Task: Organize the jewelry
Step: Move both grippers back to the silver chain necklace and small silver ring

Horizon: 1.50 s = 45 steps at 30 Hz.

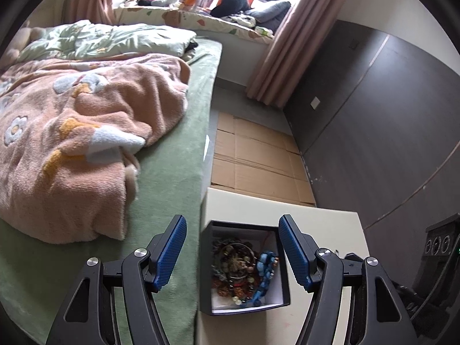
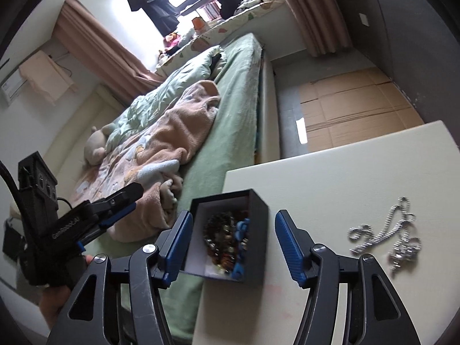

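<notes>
A small black box (image 1: 244, 309) with a white lining sits on a cream tabletop (image 1: 325, 221), holding several beaded bracelets (image 1: 238, 267), one of them blue. My left gripper (image 1: 231, 250) is open and empty, its blue pads above and on either side of the box. In the right wrist view the same box (image 2: 257, 210) lies between the open, empty pads of my right gripper (image 2: 231, 247). A silver chain necklace (image 2: 385, 235) lies loose on the tabletop (image 2: 345, 172), to the right of the box. My left gripper (image 2: 120, 204) shows at the left, over the bed.
A bed with a green sheet (image 1: 178, 172) and a pink blanket (image 1: 86, 143) adjoins the table's left side. Flattened cardboard (image 1: 258, 158) covers the floor beyond the table. A dark wall (image 1: 388, 115) runs along the right. Curtains (image 1: 287, 43) and a cluttered window seat are at the far end.
</notes>
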Available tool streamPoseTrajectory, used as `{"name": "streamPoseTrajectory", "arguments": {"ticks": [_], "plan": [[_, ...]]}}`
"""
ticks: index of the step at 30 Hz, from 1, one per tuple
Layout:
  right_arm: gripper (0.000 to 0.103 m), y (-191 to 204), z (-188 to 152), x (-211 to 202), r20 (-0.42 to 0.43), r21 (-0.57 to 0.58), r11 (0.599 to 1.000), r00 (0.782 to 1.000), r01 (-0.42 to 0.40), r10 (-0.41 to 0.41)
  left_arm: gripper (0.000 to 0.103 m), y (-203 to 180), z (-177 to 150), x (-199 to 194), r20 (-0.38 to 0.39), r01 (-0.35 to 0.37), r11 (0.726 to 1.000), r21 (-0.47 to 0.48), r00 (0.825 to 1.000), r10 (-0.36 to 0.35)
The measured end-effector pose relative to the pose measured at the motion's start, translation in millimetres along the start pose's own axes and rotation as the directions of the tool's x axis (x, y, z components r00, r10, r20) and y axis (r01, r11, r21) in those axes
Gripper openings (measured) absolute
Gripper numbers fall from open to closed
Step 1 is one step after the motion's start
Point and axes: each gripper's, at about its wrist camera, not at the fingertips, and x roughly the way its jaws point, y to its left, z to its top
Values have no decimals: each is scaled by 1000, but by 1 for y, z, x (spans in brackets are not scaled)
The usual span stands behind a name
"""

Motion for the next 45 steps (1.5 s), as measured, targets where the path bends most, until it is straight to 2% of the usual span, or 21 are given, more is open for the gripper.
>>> {"name": "streamPoseTrajectory", "arguments": {"ticks": [1,3,7,9,12,19,28,32,37,45], "plan": [[64,-3,1,-2,-2,7,1000,1000,-1,1,68,-6,-2,1,-3,3,1000,11,1000,-3],[75,-12,1,-12,-11,17,1000,1000,22,-22,68,-15,-5,3,-8,11,1000,29,1000,-11],[83,-29,0,-33,-2,29,997,998,68,-68,68,-36,-11,9,-25,30,997,71,999,-28],[95,-44,-1,-43,-6,62,994,996,90,-90,68,-47,-14,13,-33,38,995,94,999,-35],[95,-61,-2,-55,-10,106,989,995,104,-104,68,-64,-19,19,-52,50,990,133,998,-44],[95,-109,-4,-86,-12,200,960,980,195,-197,68,-103,-39,33,-82,61,971,231,996,-43],[95,-138,-16,-113,-39,199,955,975,221,-218,68,-150,-77,49,-128,70,931,359,991,-25],[95,-156,-21,-123,-45,231,943,970,241,-237,68,-165,-95,58,-146,63,923,380,989,-7],[95,-176,-25,-129,-54,279,931,972,235,-229,68,-180,-114,77,-147,11,916,401,988,52],[95,-191,-25,-133,-55,326,921,977,211,-205,68,-189,-142,117,-186,-63,894,443,969,160]]}}
